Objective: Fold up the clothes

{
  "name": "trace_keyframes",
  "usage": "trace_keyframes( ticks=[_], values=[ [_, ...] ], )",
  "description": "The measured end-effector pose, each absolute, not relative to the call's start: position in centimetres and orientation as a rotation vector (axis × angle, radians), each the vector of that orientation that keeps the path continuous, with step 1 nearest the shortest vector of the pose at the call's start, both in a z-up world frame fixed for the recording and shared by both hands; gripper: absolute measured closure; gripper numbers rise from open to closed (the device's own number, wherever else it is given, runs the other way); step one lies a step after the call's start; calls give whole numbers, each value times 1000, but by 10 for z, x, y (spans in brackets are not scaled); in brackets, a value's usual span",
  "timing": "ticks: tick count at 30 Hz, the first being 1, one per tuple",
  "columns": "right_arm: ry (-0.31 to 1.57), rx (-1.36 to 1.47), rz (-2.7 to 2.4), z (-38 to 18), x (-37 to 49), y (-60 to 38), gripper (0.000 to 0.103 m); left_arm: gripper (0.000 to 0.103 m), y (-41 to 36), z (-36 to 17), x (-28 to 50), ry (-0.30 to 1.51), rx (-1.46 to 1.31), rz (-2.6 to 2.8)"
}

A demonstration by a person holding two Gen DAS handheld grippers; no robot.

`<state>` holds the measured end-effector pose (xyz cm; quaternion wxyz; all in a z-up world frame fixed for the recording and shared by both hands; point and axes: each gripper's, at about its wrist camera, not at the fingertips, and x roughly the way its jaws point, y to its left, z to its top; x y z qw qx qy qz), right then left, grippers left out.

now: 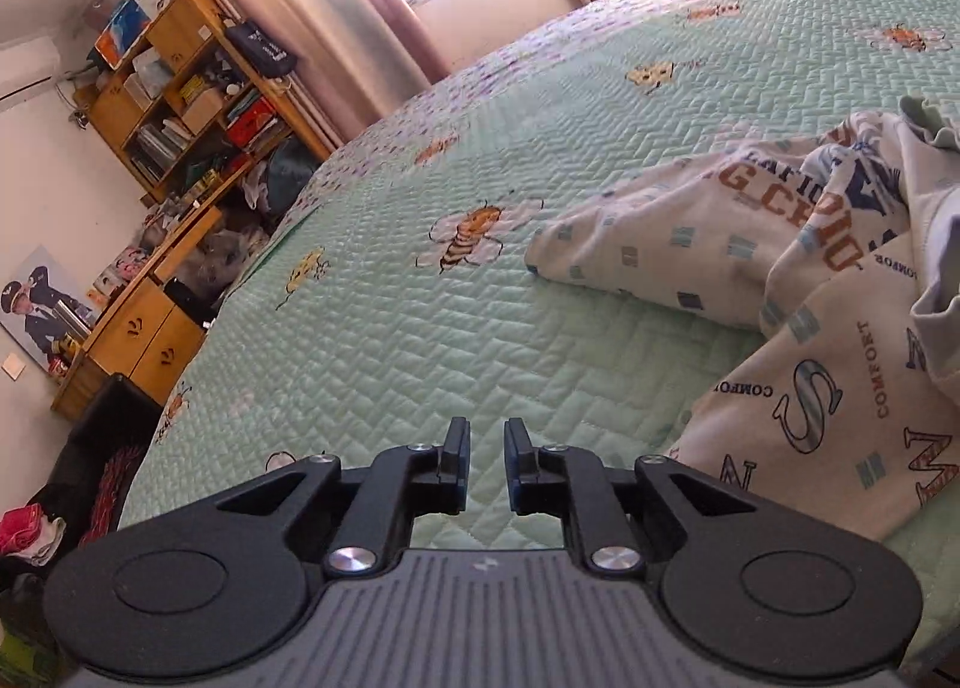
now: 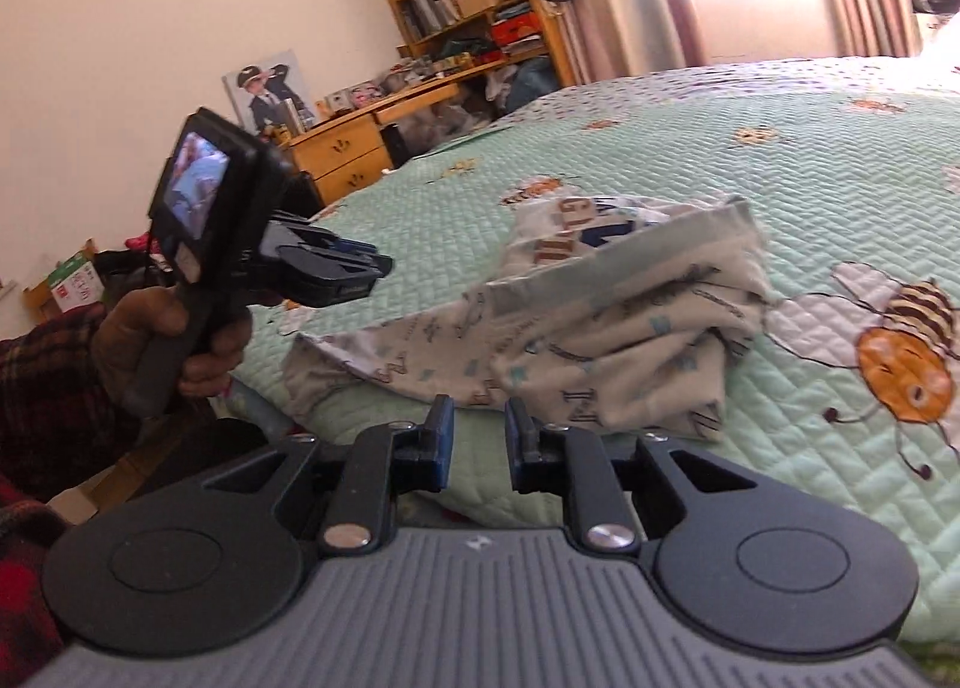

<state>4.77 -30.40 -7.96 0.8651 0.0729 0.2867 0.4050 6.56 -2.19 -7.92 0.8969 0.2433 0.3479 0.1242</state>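
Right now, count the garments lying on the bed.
1. A crumpled cream letter-print garment lies on the green bee quilt, just ahead of the right gripper and right of the left gripper. More may lie out of view.

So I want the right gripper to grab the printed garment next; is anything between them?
Nothing visible: only bare quilt lies between the right gripper and the garment. The left gripper is off to the side.

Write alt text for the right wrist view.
A crumpled cream garment printed with letters lies on a green bee-patterned quilt. The right gripper hovers near it, empty, jaws slightly apart. At left, a hand holds the left gripper above the bed edge.
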Motion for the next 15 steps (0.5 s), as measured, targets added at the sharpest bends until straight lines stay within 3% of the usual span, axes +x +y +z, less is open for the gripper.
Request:
trace_keyframes(
  ticks=[2,3,4,6,8,15],
  values=[
    [583,176,790,-81,51,-312,82,64,-22,-75,70,708,483,245],
    [570,192,768,-81,54,-316,79,41,-22,-74,71,703,476,244],
    [561,201,747,-79,57,-318,74,27,-24,-73,72,694,476,245],
    [549,155,706,-75,63,-308,35,24,-29,-72,76,680,493,255],
    [495,58,737,-74,57,-289,21,24,-33,-74,79,692,489,247],
    [407,-321,715,-104,61,-215,20,24,-37,-85,89,754,484,221]
  ],
)
